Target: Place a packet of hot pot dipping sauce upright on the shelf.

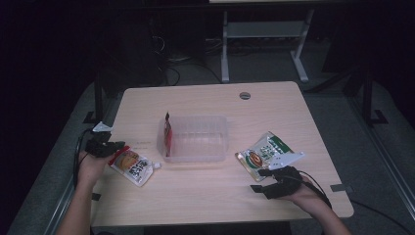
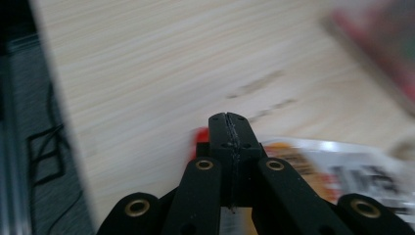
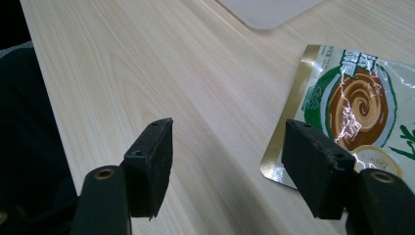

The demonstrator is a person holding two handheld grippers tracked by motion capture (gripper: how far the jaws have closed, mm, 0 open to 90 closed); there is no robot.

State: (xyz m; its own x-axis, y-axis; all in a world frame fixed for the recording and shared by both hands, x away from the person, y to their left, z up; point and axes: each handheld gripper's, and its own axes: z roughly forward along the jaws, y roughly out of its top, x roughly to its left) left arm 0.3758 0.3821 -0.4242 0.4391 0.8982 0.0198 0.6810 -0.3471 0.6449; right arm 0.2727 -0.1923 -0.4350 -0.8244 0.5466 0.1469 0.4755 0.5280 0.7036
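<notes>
My left gripper (image 1: pixel 113 148) is at the table's left edge, shut on the red-topped corner of a spouted pouch (image 1: pixel 133 165) printed orange and white. In the left gripper view the black jaws (image 2: pixel 230 139) are pressed together, with the pouch (image 2: pixel 352 171) spreading out to their right. A green and white pouch with a brown swirl (image 1: pixel 264 152) lies flat at the right. Just in front of it my right gripper (image 1: pixel 260 180) stands open. In the right gripper view the pouch's gold-edged corner (image 3: pixel 293 147) lies beside the right jaw, and bare table lies between the jaws (image 3: pixel 227 164).
A clear plastic container (image 1: pixel 195 139) sits mid-table with a red packet (image 1: pixel 168 137) standing at its left end. A round grommet (image 1: pixel 245 95) is near the far edge. Table legs and cables lie on the dark floor beyond.
</notes>
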